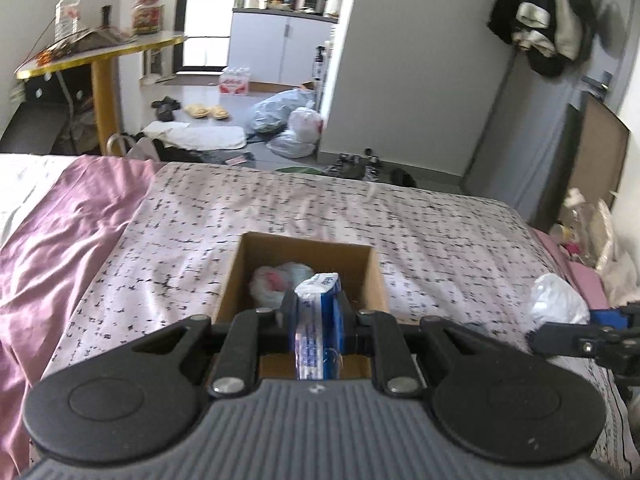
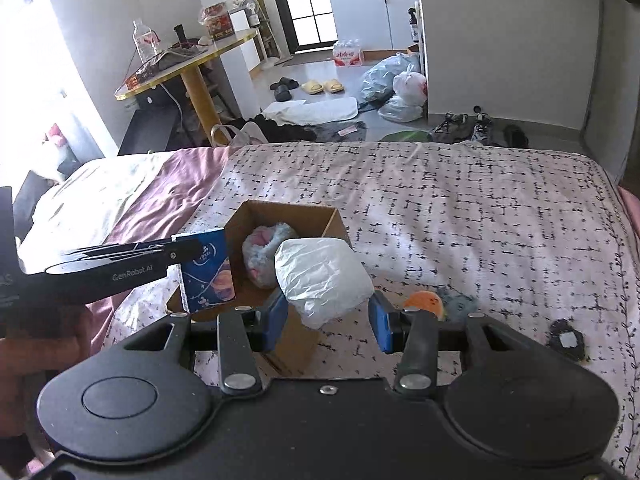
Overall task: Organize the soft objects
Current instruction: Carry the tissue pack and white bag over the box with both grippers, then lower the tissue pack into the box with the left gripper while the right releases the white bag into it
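One pouch (image 2: 262,258) already lies in the box (image 1: 362,258); the left claw (image 1: 318,312) grips a tissue pack (image 1: 320,320) over it, the right claw (image 2: 326,318) a white bag (image 2: 322,280). An orange toy (image 2: 424,304) and a grey one (image 2: 460,304) wait near the bed's (image 2: 460,208) right edge

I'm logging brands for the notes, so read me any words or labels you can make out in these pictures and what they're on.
"GenRobot.AI": on the side of the left gripper, right wrist view.
Blue tissue pack it holds: white script logo, too small to read.
Bottled water pack on the floor: red characters, too blurred.
Snack bag on the table: unreadable.
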`<state>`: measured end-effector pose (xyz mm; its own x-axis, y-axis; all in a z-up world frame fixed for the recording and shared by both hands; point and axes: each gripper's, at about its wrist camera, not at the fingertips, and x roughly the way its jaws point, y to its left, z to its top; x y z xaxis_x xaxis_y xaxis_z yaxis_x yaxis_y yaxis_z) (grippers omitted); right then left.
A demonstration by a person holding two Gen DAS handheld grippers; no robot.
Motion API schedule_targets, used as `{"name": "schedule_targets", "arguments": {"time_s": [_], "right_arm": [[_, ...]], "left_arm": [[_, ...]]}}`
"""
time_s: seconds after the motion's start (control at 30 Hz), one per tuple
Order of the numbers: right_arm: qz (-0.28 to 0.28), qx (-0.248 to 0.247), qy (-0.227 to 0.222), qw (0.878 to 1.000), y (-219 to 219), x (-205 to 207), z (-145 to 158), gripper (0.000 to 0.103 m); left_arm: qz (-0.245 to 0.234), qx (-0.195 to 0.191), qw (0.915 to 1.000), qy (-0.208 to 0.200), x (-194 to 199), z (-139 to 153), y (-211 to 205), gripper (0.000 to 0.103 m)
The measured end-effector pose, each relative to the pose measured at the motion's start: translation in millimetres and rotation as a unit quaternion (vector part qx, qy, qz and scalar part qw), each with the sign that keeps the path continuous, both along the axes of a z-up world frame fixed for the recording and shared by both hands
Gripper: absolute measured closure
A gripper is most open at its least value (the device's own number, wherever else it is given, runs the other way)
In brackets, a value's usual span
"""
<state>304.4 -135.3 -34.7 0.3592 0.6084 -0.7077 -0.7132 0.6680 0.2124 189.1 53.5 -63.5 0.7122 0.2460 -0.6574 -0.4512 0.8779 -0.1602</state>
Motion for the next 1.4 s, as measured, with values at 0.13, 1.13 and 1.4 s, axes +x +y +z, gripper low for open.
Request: {"name": "schedule_targets", "arguments": {"time_s": [0.13, 1.13, 1.4], "right_arm": [[0.011, -0.006, 0.002, 1.0, 17.7, 5.7, -2.9, 0.059], [0.022, 0.001, 0.085, 0.996, 96.7, 69.5, -54.8, 0.059], [0.004, 0.024, 0.096, 0.995, 108.1, 76.9, -59.1, 0.048]], "left_arm": [[0.021, -0.008, 0.9997, 0.002, 4.0, -9.5, 17.0, 0.086], [0.157, -0.022, 0.987, 0.027, 0.4, -31.4, 53.7, 0.068], [0.148, -0.032, 0.9879, 0.032, -8.2, -35.4, 42.0, 0.042]]}}
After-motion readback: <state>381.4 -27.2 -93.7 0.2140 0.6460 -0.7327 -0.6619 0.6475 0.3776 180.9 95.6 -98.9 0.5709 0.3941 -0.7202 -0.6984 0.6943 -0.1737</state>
